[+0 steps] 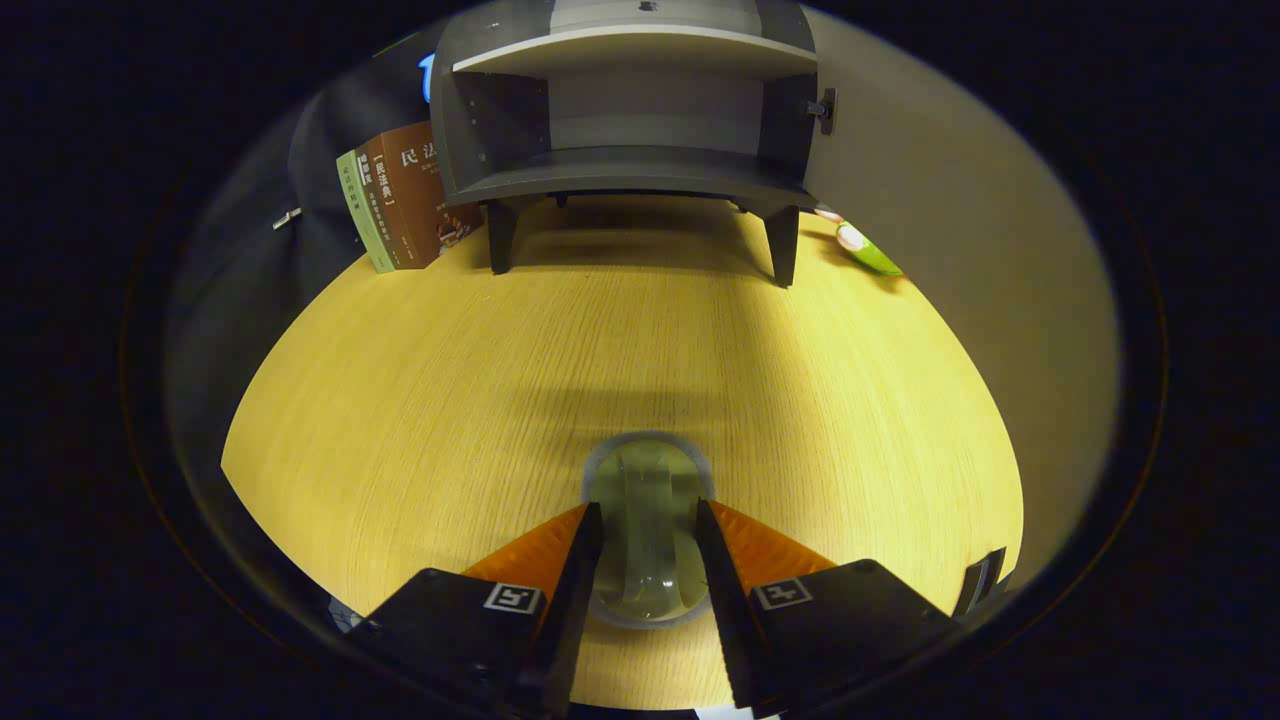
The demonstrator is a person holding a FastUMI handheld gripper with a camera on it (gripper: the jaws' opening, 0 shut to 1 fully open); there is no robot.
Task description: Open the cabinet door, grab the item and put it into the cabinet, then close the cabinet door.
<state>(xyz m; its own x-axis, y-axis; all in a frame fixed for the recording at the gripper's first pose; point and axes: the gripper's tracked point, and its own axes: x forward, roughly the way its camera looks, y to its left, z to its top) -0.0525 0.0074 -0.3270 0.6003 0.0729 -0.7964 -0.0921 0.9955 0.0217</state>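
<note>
Fingers (648,535) pinching clear glass cup (648,520); cabinet (630,110) open; books (405,195) beside, titles Chinese.

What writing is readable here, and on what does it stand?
"民法典": spine of the brown book.
Green book: writing too blurred to read.
Gripper tags: square patterns, no words; its fingers flank a clear item.

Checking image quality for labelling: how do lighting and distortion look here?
Gripper view: fisheye bends the table edge into a curve; cabinet casts a shadow band beneath; the clear glass between the claw fingers looks sharp; the rim darkens.
</note>
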